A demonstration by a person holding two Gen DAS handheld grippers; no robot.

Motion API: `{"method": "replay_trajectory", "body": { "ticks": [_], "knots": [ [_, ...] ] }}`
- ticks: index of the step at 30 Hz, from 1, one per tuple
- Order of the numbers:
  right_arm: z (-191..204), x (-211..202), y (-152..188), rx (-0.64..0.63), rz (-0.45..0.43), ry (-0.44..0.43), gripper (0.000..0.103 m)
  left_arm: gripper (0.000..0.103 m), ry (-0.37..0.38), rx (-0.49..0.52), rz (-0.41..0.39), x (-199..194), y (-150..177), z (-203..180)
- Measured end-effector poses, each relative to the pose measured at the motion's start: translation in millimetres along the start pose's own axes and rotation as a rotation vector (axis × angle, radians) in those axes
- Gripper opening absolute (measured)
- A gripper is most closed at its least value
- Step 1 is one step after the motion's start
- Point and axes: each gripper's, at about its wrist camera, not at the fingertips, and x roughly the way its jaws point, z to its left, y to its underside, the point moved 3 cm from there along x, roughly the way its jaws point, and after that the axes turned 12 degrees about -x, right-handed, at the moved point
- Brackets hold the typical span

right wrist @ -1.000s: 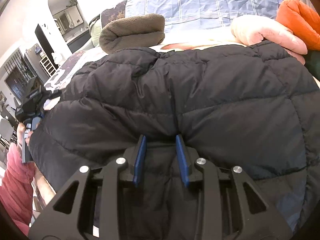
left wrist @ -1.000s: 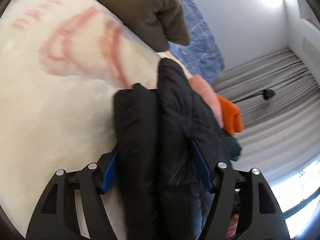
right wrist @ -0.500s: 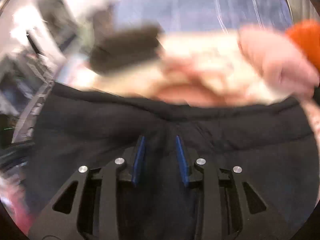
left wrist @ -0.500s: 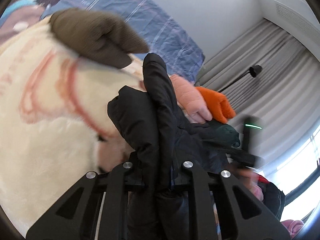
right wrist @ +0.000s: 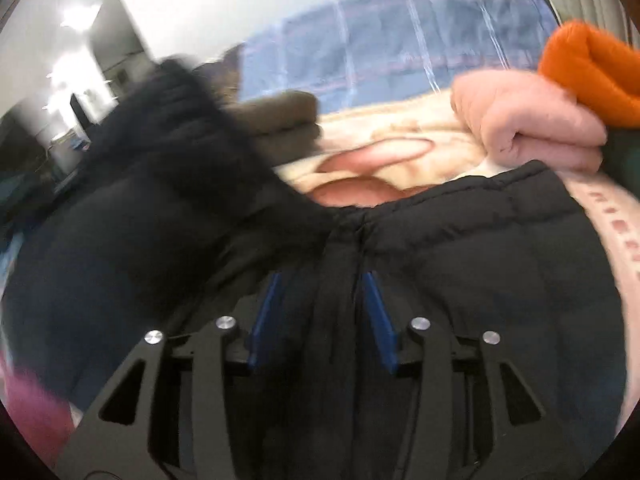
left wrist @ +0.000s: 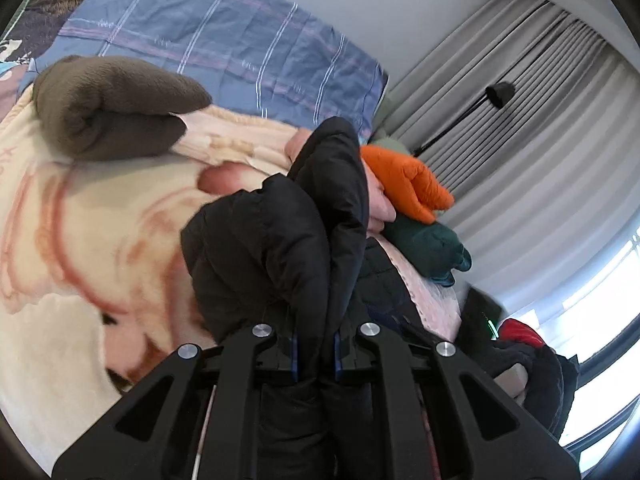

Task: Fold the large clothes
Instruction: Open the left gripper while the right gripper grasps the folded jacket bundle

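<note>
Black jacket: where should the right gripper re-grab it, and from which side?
Probably the black jacket's near quilted hem, from the near bed edge, gripper pointing forward and down. That edge lies flat on the blanket, a thin fold. The right gripper straddles its seam, jaws opening; the left gripper clamps the raised end.

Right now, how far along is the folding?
Done: brown, pink, orange and green garments lie folded on the bed. In hand: the left gripper pinches the black puffer jacket; the right gripper is opening around it. Left: folding the jacket.
</note>
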Motion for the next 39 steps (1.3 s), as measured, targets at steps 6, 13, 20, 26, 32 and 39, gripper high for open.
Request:
{"method": "replay_trajectory", "body": {
  "ticks": [6,13,20,26,32,39],
  "knots": [
    [-8.1,40.1,78.4,0.15,0.167,-0.133,0.039,0.012,-0.01,0.051,0.051,34.0,8.0,-52.6],
    [-10.2,19.0,80.6,0.098,0.109,-0.074,0.034,0.012,-0.054,0.109,0.12,90.8,33.6,-98.4],
    [-44.0,-62.1,116.7,0.146,-0.05,0.028,0.037,0.013,-0.126,0.138,0.155,135.8,44.6,-126.1],
    [-67.5,-107.3,126.9,0.178,-0.164,0.104,0.047,0.02,-0.194,0.22,0.224,203.6,67.7,-154.5],
    [-91.2,-138.2,140.6,0.243,-0.223,0.127,0.056,0.055,-0.266,0.341,0.214,255.6,89.4,-165.6],
    [-84.5,-152.6,133.0,0.24,-0.272,0.067,0.069,0.071,-0.222,0.454,0.221,264.0,107.3,-175.1]
  ]
}}
